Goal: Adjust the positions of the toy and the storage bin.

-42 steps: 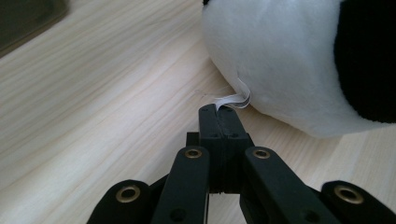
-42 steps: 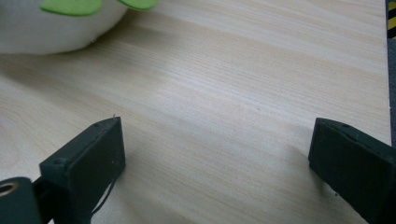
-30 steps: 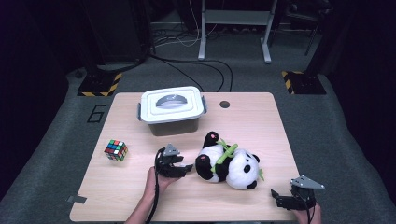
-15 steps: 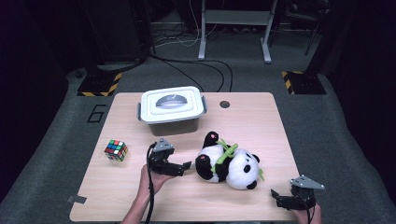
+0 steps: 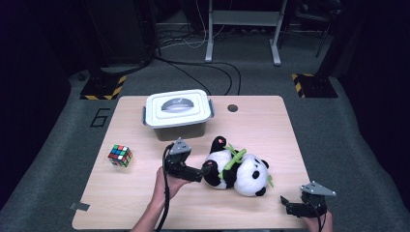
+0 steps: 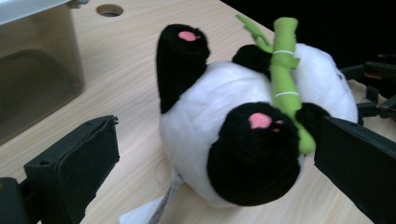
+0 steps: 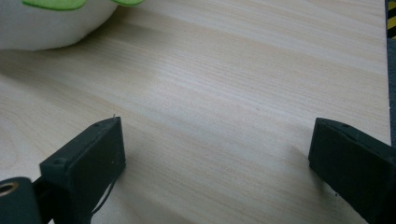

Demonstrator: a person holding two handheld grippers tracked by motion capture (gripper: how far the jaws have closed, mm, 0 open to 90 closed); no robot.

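My left gripper (image 5: 205, 170) hangs wide open by the toy panda (image 5: 235, 167).

The panda lies on its back on the table (image 5: 121, 193), just in front of the lidded box (image 5: 177, 114). My left jaws have just been opening; one black foot sits between them, seemingly untouched. My right gripper (image 5: 285, 205), jaws apart, rests near the table's front corner over bare wood.

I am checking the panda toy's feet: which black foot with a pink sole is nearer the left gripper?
The lower foot, beside the green bamboo stick; the other foot points up toward the lidded box.
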